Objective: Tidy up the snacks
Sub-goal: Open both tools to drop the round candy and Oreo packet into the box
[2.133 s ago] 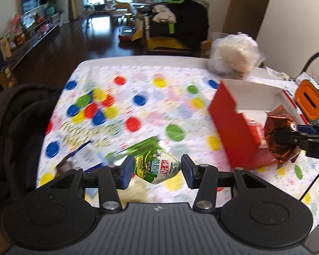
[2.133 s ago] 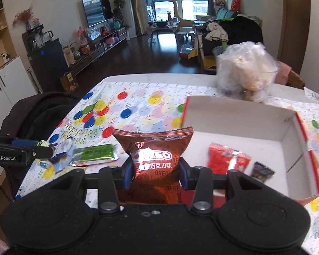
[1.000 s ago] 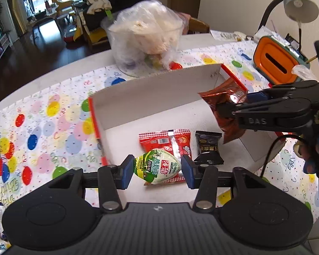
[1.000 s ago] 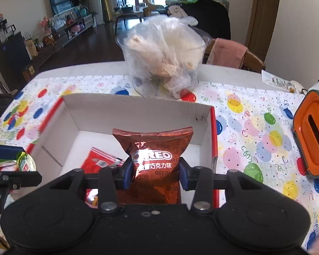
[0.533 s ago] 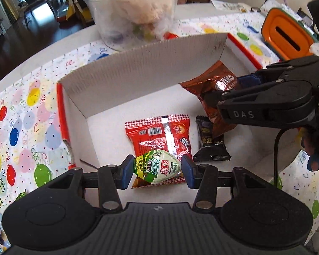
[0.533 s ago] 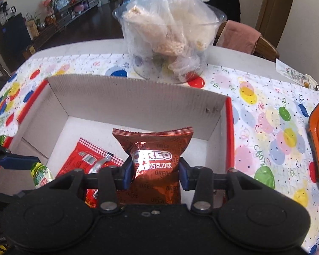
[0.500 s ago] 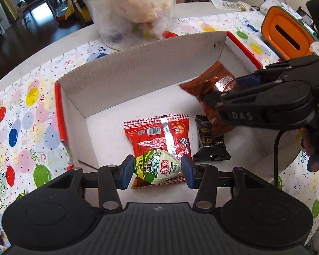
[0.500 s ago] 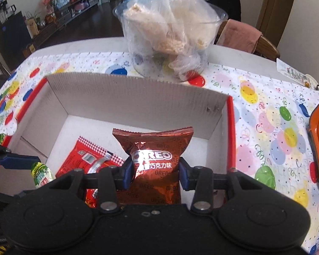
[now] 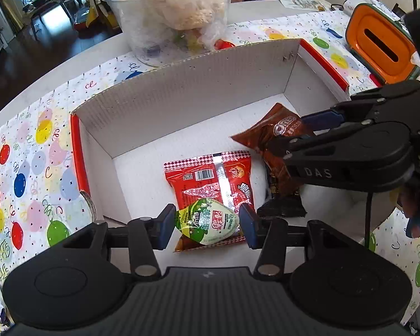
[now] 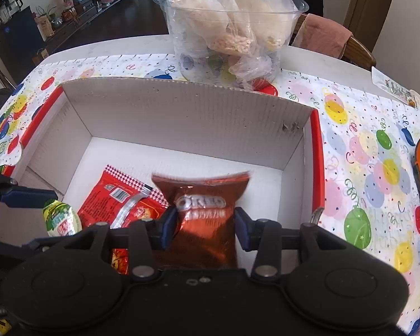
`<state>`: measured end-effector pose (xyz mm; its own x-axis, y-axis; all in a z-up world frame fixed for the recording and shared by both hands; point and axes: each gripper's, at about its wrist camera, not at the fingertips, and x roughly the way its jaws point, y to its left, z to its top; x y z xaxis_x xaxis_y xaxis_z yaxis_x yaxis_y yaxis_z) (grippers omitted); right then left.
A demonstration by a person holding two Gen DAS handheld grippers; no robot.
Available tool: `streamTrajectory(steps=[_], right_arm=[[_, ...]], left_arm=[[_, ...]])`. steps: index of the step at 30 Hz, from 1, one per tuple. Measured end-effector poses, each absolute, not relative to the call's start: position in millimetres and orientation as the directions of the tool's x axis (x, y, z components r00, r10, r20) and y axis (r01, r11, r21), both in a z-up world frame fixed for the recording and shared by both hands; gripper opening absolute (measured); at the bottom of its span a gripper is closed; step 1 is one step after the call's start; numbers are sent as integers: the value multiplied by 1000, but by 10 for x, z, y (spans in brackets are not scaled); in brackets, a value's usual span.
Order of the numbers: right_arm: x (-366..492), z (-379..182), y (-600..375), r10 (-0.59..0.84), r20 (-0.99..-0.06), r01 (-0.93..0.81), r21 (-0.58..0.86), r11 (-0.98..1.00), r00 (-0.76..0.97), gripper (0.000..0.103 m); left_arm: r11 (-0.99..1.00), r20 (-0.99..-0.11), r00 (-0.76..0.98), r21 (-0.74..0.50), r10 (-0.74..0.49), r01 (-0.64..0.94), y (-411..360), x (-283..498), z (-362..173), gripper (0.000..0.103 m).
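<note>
A white cardboard box with red rims [image 9: 182, 106] [image 10: 182, 117] stands on the balloon tablecloth. A red snack pack [image 9: 210, 179] [image 10: 120, 204] and a small dark packet [image 9: 282, 208] lie in it. My left gripper [image 9: 207, 224] is shut on a green and white egg-shaped snack [image 9: 207, 222] [image 10: 60, 218] low over the box's near-left part. My right gripper [image 10: 205, 224] has opened a little around the brown Oreo bag [image 10: 204, 207] [image 9: 274, 137], which looks blurred and is slipping down inside the box's right part.
A clear plastic tub of bagged snacks [image 9: 173, 14] [image 10: 232, 25] stands behind the box. An orange container [image 9: 380, 44] sits to the right. A chair with a pink cloth [image 10: 327, 39] is behind the table.
Both grippers have come lower into the box. My right jaws have widened and the Oreo bag has begun to drop. The left gripper still holds the egg snack.
</note>
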<state>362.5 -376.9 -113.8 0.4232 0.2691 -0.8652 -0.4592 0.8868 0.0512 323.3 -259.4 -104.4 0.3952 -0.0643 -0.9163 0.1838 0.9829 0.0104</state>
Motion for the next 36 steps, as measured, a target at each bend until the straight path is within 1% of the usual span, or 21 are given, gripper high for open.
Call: streamTrajectory(steps=[2,4,5,10,14,16,26,27,29,36], right_arm=[[3598,-1123,-3785,275,-863,-454,59,889,425,45],[3563,-1099,-3803,282,-858,-452,66,889,430,47],[3544,-1085,-3813,286,-856,-453,68,889,432,48],[3418,-987,-3870,294,-841,-447,70,892,454,62],[3301,-870,-3899,310,-825,-454,74,888,472,64],[3238,-799,-3910,322,-813,-455,80,887,484,71],[2924,-387,-3875,404,-739,-478,126,869,539,82],[2896,-346,-3873,412,-731,-479,133,868,544,83],[2825,-271,-3854,426,-715,-481,142,865,554,85],[2559,-45,-3712,458,-657,-497,143,856,599,94]], left_arm=[[984,-913,401,5,-69,181,-2580,3215,-1028,57],[985,-908,412,-2,-73,170,-2555,3192,-1000,59],[986,-906,415,-14,-84,168,-2539,3180,-985,59],[989,-892,441,-35,-96,145,-2453,3090,-901,59],[991,-875,473,-57,-109,124,-2365,3007,-802,59],[991,-865,488,-67,-115,115,-2324,2964,-748,59],[990,-806,576,-94,-139,108,-2140,2640,-435,60],[990,-800,583,-98,-140,103,-2111,2600,-398,61],[990,-785,603,-105,-142,97,-2056,2518,-328,66],[989,-741,655,-122,-147,84,-1809,2244,-116,66]])
